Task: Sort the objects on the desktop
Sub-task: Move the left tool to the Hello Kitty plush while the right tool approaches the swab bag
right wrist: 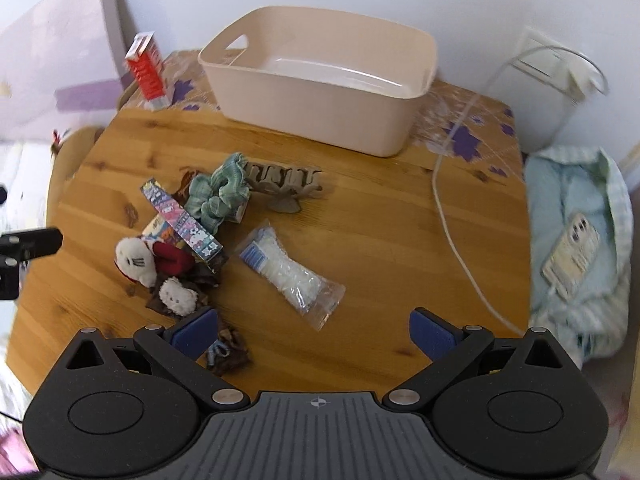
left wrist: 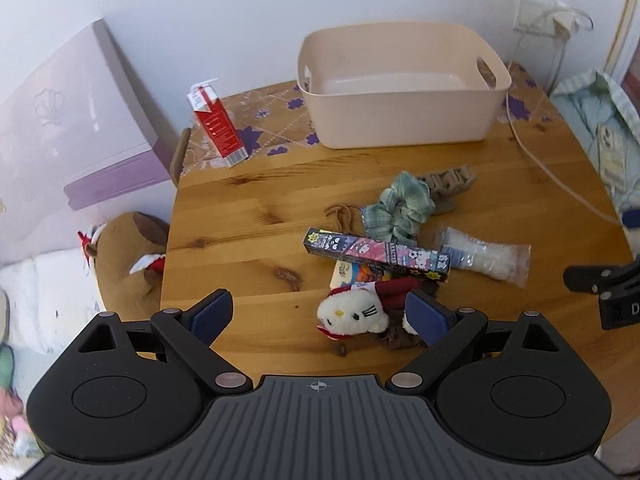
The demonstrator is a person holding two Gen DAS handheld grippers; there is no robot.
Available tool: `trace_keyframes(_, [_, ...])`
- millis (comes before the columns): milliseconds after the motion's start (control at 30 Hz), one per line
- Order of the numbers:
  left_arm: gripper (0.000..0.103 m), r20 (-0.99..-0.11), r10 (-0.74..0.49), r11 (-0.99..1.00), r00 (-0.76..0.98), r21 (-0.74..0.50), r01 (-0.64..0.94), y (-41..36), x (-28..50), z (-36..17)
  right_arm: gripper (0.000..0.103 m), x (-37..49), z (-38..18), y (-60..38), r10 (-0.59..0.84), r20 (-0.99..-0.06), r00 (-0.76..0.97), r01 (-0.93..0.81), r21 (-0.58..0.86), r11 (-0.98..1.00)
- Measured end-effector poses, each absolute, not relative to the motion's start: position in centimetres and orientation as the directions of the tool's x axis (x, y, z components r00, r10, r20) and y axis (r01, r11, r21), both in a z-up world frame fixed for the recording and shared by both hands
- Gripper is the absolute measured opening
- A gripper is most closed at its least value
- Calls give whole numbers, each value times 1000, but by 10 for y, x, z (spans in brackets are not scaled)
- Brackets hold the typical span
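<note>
A pile of small objects lies on the wooden table (left wrist: pixel 248 208): a white cat plush (left wrist: pixel 354 314) (right wrist: pixel 134 260), a long cartoon-printed box (left wrist: pixel 376 254) (right wrist: pixel 180 220), a green checked scrunchie (left wrist: pixel 402 204) (right wrist: pixel 218 190), a beige hair claw (left wrist: pixel 448 182) (right wrist: pixel 282 182) and a clear bag of white sticks (left wrist: pixel 486 254) (right wrist: pixel 290 274). An empty beige bin (left wrist: pixel 400 84) (right wrist: pixel 320 76) stands at the back. My left gripper (left wrist: pixel 320 316) is open, with the plush between its fingers. My right gripper (right wrist: pixel 316 330) is open and empty, just short of the bag.
A red carton (left wrist: pixel 216 124) (right wrist: pixel 148 72) stands at the table's back left. A white cable (left wrist: pixel 552 172) (right wrist: pixel 456 232) runs along the right side. A brown scrunchie (right wrist: pixel 228 350) lies by my right gripper's left finger. A phone (right wrist: pixel 570 254) lies on light-blue cloth to the right.
</note>
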State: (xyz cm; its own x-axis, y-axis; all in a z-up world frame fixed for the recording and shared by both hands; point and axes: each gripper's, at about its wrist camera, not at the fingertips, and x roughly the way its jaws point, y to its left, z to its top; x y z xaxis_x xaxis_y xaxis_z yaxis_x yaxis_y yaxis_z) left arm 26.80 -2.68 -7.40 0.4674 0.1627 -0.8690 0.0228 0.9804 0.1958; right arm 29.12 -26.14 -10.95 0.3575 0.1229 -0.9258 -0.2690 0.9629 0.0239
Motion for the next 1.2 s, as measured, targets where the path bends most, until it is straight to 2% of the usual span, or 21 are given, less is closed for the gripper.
trace_keyframes(200, [95, -859, 186, 948, 477, 284, 143, -35, 278, -100, 103, 302, -134, -251, 166, -904, 393, -422, -18, 907])
trace_keyframes(367, [95, -879, 140, 943, 456, 259, 209, -33, 289, -124, 103, 305, -157, -235, 172, -877, 449, -570, -133, 811])
trace_keyframes(467, [95, -886, 102, 931, 452, 245, 270, -32, 294, -138, 102, 311, -171, -229, 193, -886, 422, -611, -121, 783])
trace_keyframes(667, [95, -903, 34, 911, 429, 204, 358, -24, 304, -167, 89, 326, -202, -218, 172, -914, 367, -640, -114, 760])
trace_keyframes(1000, [94, -899, -53, 838, 434, 196, 508, -15, 315, -195, 85, 339, -231, -215, 151, -935, 322, -662, -108, 742])
trace_keyframes(1067, [87, -899, -75, 823, 431, 188, 536, -14, 317, -199, 83, 341, -234, -214, 150, -940, 308, -662, -98, 743])
trace_keyframes(1200, [82, -904, -104, 793, 415, 177, 583, -15, 320, -209, 82, 341, -240, -214, 152, -943, 294, -663, -86, 744])
